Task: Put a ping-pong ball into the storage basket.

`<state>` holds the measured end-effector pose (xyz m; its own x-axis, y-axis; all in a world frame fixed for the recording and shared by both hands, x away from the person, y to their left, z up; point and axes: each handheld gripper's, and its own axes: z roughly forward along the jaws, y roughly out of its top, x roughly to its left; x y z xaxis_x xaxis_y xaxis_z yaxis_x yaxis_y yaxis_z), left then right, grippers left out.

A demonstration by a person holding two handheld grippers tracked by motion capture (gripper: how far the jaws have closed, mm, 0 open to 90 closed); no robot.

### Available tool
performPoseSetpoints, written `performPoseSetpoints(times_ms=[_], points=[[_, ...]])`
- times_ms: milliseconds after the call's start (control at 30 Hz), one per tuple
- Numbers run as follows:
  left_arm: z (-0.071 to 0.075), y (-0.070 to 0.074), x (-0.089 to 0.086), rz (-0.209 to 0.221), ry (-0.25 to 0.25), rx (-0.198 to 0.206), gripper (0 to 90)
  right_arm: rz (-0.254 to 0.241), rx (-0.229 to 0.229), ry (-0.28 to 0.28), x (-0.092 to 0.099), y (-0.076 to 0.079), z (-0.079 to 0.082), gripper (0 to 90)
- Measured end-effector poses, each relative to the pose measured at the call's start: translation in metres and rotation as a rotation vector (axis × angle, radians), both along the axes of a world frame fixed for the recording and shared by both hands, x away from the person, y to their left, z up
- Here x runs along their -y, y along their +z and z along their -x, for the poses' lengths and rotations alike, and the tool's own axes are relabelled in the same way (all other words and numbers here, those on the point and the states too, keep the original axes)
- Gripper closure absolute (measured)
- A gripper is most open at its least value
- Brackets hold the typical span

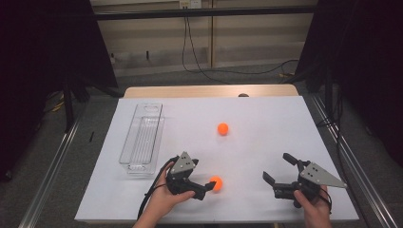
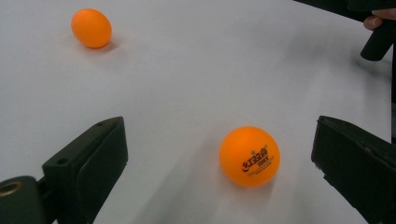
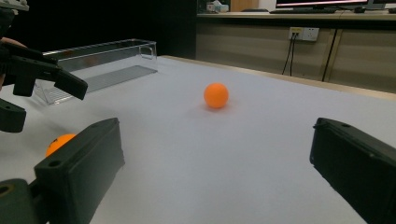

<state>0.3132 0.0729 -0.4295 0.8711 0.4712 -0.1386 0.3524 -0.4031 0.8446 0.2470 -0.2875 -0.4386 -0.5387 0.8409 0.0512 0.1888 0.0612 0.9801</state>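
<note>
Two orange ping-pong balls lie on the white table sheet. The near ball [image 1: 216, 183] [image 2: 249, 156], with printed lettering, rests on the sheet between the wide-apart jaws of my left gripper [image 1: 206, 186] [image 2: 215, 131], touching neither jaw. The far ball [image 1: 222, 128] [image 2: 91, 28] [image 3: 216, 95] sits alone mid-table. My right gripper [image 1: 278, 167] [image 3: 215, 126] stands open at the front right with nothing between its jaws, pointing toward the far ball. In the right gripper view the near ball [image 3: 58, 142] peeks from behind the left jaw, with the left gripper [image 3: 46, 74] beside it.
A clear, long plastic bin [image 1: 141, 137] [image 3: 100, 63] stands empty at the left of the sheet, just beyond the left hand. The white sheet [image 1: 266, 118] covers the table. Cables run on the floor behind.
</note>
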Motion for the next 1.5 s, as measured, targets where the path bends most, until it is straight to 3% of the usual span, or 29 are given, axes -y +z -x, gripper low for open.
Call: performPoseSetpoints(times_ms=[633, 1033, 1133, 1500], points=[[-0.001, -0.001, 0.008, -0.011, -0.022, -0.002, 3.8, -0.002, -0.004, -0.002, 0.0, 0.0, 0.0, 2.2], [0.0, -0.006, 0.014, -0.06, -0.041, -0.001, 4.2, -0.003, -0.001, -0.001, 0.0, 0.0, 0.0, 2.2], [0.0, -0.007, 0.014, -0.05, -0.038, -0.018, 4.4, 0.001, -0.004, 0.002, 0.0, 0.0, 0.0, 2.3], [0.0, -0.01, 0.017, -0.074, -0.041, -0.022, 6.6, 0.001, -0.004, 0.005, 0.0, 0.001, 0.0, 2.3]])
